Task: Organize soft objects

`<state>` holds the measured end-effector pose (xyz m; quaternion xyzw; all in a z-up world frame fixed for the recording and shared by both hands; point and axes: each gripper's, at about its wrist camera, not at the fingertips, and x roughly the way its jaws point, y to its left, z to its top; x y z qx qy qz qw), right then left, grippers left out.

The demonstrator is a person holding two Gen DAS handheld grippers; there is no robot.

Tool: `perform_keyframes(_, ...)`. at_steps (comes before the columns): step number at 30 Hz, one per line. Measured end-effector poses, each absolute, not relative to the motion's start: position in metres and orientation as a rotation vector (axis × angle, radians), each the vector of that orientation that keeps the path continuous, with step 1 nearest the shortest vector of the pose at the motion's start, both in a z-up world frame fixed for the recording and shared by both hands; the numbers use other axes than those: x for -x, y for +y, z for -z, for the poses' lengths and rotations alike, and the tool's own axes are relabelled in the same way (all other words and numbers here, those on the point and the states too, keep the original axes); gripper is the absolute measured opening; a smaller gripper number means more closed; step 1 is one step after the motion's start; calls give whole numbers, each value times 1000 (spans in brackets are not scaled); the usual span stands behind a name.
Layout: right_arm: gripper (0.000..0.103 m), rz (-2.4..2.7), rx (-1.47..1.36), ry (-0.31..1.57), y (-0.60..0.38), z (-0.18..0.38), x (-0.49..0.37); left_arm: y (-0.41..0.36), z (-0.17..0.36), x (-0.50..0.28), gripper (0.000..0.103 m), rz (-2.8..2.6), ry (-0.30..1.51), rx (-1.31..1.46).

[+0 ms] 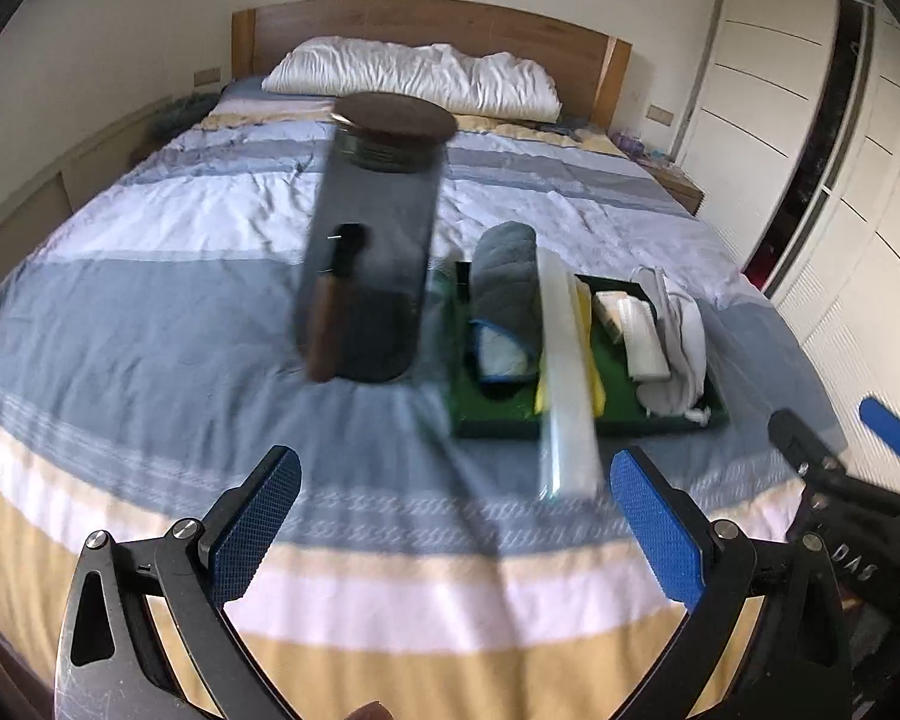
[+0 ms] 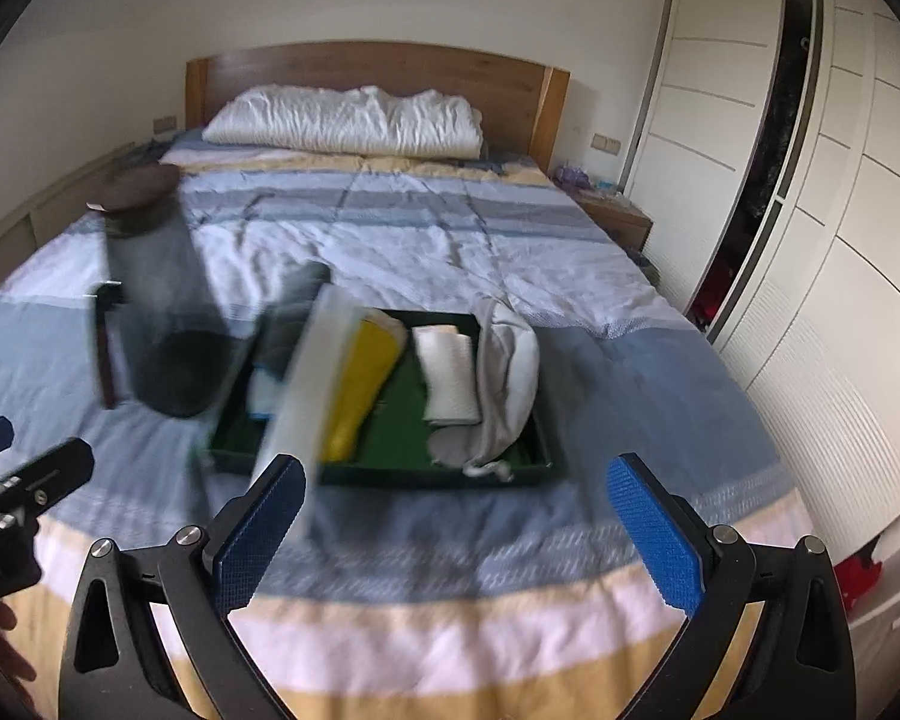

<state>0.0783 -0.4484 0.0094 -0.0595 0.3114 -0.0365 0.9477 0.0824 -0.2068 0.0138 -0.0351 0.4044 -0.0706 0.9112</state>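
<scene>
Both grippers, left [image 1: 455,516] and right [image 2: 456,531], hover spread wide, holding nothing. Soft items fill the tray [image 2: 390,471] at 12 o'clock. The jar [image 1: 372,240] at 11 o'clock could topple if bumped.

two handheld grippers, black frames
left gripper [image 1: 456,516] and right gripper [image 2: 456,519]: blue textured pads [image 1: 257,525], silver screws [image 1: 185,528], black arms.

Green tray [image 2: 513,461]; striped bedspread [image 2: 510,276]; possibly grey towel [image 1: 504,282].
</scene>
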Motion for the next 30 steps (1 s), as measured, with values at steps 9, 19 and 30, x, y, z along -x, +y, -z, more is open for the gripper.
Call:
perform_keyframes(9, 103, 15, 122, 533, -388, -41, 37, -144, -42, -6, 101, 171, 747, 57)
perform_keyframes(19, 103, -14, 128, 479, -355, -51, 108, -97, -59, 38, 101, 93, 646, 49)
perform_keyframes(30, 103, -36, 129, 484, -332, -38, 132, -92, -44, 55, 101, 87, 639, 2)
